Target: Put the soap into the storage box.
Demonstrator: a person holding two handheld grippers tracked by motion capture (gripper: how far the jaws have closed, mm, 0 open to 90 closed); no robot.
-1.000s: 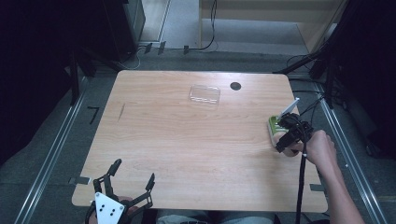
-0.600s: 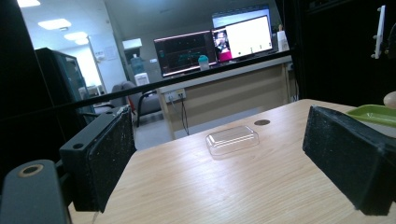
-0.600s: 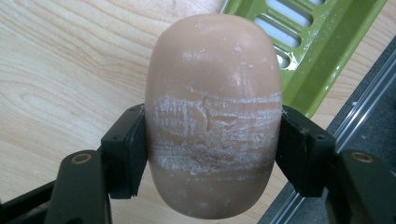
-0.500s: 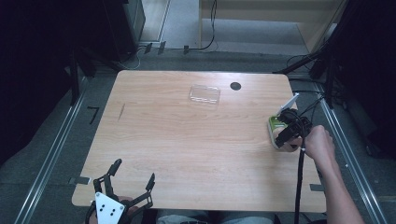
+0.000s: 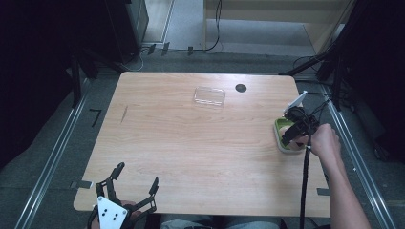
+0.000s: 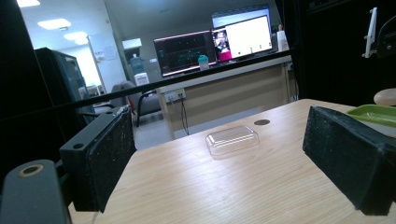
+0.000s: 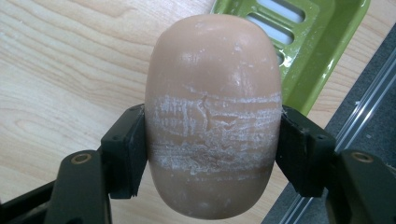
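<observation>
A person seated at the near edge of a wooden table [image 5: 205, 143] works two hand-held grippers. At the table's right edge, the right gripper [image 7: 212, 140] is clamped on a rounded, tan bar of soap [image 7: 214, 116], its two black jaws pressing the bar's sides where the surface is scuffed white. The soap sits over the table beside a green slotted soap dish [image 7: 322, 42], which rests close against the right edge; from the high view the right gripper [image 5: 292, 133] and the person's right hand [image 5: 325, 143] hang over the dish [image 5: 278, 129]. At the near left corner the left gripper [image 5: 131, 188] rests with its jaws spread wide and nothing between them, black pads [image 6: 109, 158] well apart in the left gripper view. A clear plastic lid [image 5: 209, 96] lies flat near the far edge, just beside a small dark round hole [image 5: 240, 88] in the tabletop. Monitors [image 6: 212, 44] glow on a desk beyond
</observation>
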